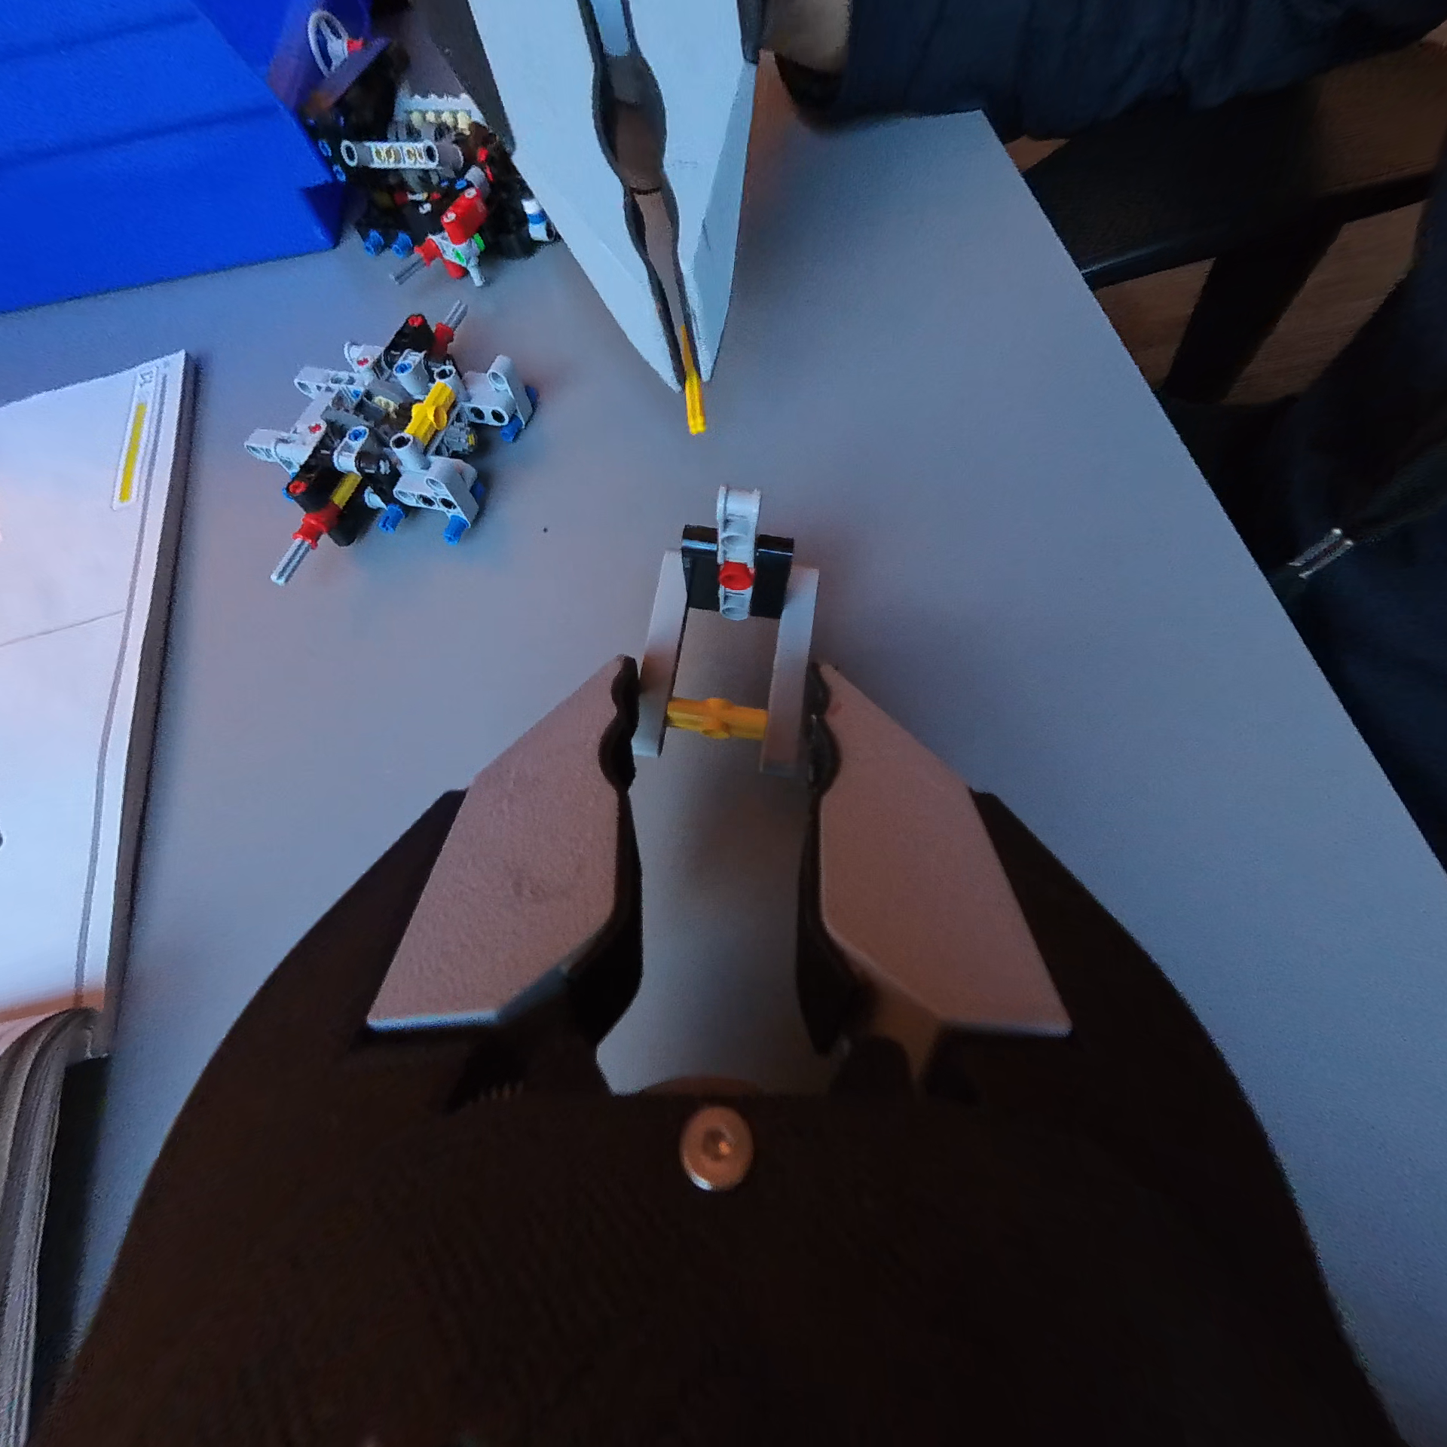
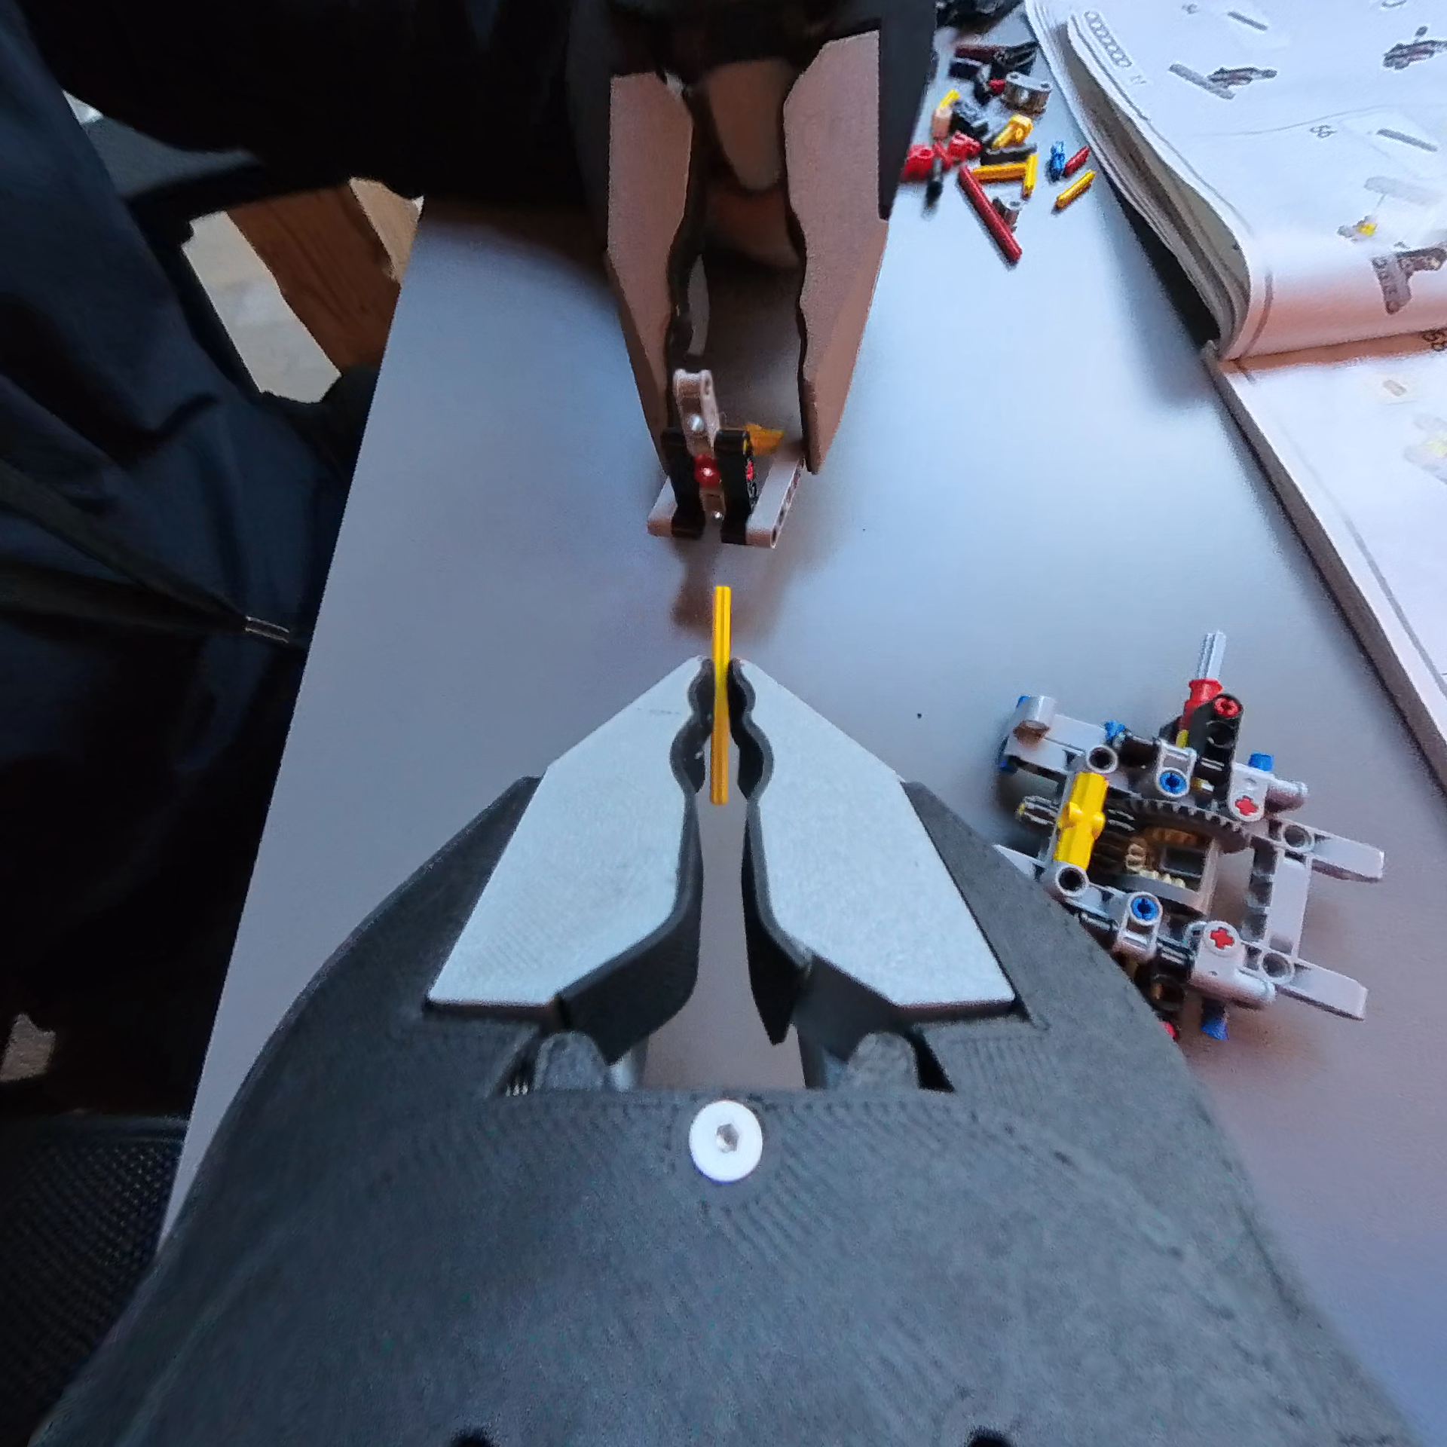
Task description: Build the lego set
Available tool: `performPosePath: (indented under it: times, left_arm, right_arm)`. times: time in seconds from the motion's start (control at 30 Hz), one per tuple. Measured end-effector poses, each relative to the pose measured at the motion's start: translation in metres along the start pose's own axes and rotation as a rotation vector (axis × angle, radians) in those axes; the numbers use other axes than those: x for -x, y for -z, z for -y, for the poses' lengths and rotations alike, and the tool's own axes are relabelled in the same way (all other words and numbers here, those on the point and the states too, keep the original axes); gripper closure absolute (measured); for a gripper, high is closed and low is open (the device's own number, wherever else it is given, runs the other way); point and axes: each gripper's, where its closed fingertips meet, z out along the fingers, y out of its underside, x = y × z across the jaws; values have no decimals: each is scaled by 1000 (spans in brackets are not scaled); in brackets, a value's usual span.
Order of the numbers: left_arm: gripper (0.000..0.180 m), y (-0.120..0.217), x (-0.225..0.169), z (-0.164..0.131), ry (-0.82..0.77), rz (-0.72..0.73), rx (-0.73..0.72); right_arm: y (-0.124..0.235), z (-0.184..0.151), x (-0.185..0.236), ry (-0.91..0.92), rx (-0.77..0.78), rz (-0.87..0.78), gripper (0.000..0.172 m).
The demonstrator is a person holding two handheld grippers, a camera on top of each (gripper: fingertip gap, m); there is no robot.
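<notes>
My left gripper (image 1: 720,705) is shut on a small grey frame assembly (image 1: 791,665): two grey beams joined by a yellow connector (image 1: 716,718), with a black block, a white beam and a red pin (image 1: 734,577) at its far end. The pads press the two grey beams from outside. It also shows in the right wrist view (image 2: 775,493), resting on the grey table (image 2: 979,509). My right gripper (image 2: 720,673) is shut on a thin yellow axle (image 2: 720,626) that points forward at the assembly, a short way from it. The axle tip shows in the left wrist view (image 1: 694,407).
A larger grey, black and yellow gear assembly (image 1: 391,438) lies left of my left gripper; it shows in the right wrist view (image 2: 1159,853). A blue bin (image 1: 117,156) with a heap of loose parts (image 1: 438,188) stands far left. An open instruction booklet (image 2: 1292,196) lies nearby. The table edge (image 1: 1174,391) runs along the right. About 8 cm separates my left fingertips from my right.
</notes>
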Motion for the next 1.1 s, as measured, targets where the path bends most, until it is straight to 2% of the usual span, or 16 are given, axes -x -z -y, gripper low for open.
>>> performPosePath:
  times: [0.17, 0.3, 0.7, 1.1]
  left_arm:
    - [140, -2, 3, -2, 10, 12, 18]
    - [140, -11, 8, -19, 55, 36, 143]
    - [140, -16, 9, -18, 188, 35, 151]
    - [140, -16, 9, -17, 244, 66, 147]
  right_arm:
    - [-4, 2, 1, -43, -4, 19, 172]
    - [-12, -7, -2, -92, 46, 18, 172]
    - [-24, -10, -15, -111, 46, -33, 172]
    - [-36, -19, -17, -131, 99, -18, 172]
